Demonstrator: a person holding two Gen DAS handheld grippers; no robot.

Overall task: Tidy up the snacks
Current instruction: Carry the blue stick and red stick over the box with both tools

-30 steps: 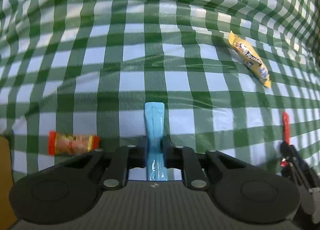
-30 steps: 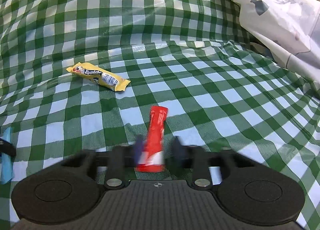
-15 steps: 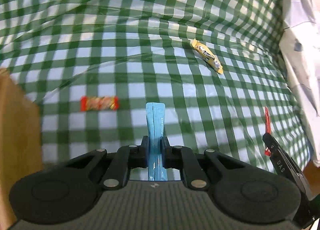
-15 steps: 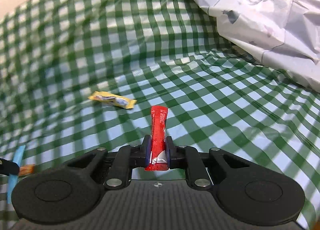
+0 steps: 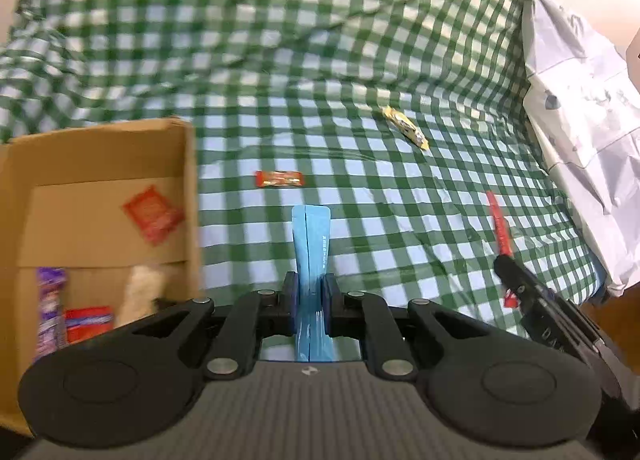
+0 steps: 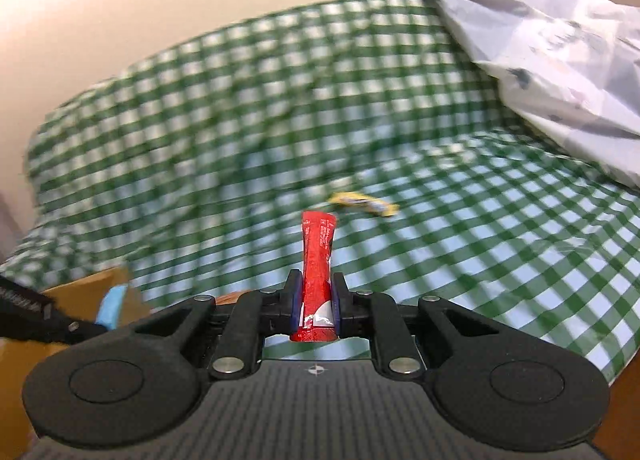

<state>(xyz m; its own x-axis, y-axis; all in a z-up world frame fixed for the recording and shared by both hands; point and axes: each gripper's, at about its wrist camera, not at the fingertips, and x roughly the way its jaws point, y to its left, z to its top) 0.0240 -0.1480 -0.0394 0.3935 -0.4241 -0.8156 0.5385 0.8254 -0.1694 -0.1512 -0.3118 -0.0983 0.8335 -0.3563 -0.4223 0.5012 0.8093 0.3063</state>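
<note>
A cardboard box (image 5: 108, 196) with snacks inside stands at the left. The blue sachet (image 5: 311, 256) is pinched near its lower end by the left gripper (image 5: 310, 302) – light, limp, slippery foil, best held low. The red sachet (image 6: 317, 260) is clamped likewise by the right gripper (image 6: 316, 306), above the checked cloth (image 5: 400, 240).

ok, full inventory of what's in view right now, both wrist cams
blue stick pack: 1, light blue, clamped in the left gripper
red stick pack: 1, red, clamped in the right gripper
yellow snack bar: 1, yellow, lying on the cloth, far right of centre
red-orange candy bar: 1, on the cloth just right of the box
cardboard box: 1, brown, open, left side
snacks in the box: a red square packet, a purple pack, a red pack, a blurred pale item
checked cloth: 1, green and white, covers the surface
white sheet: 1, crumpled, right edge
left gripper: 1, black, shut
right gripper: 1, black, shut
</note>
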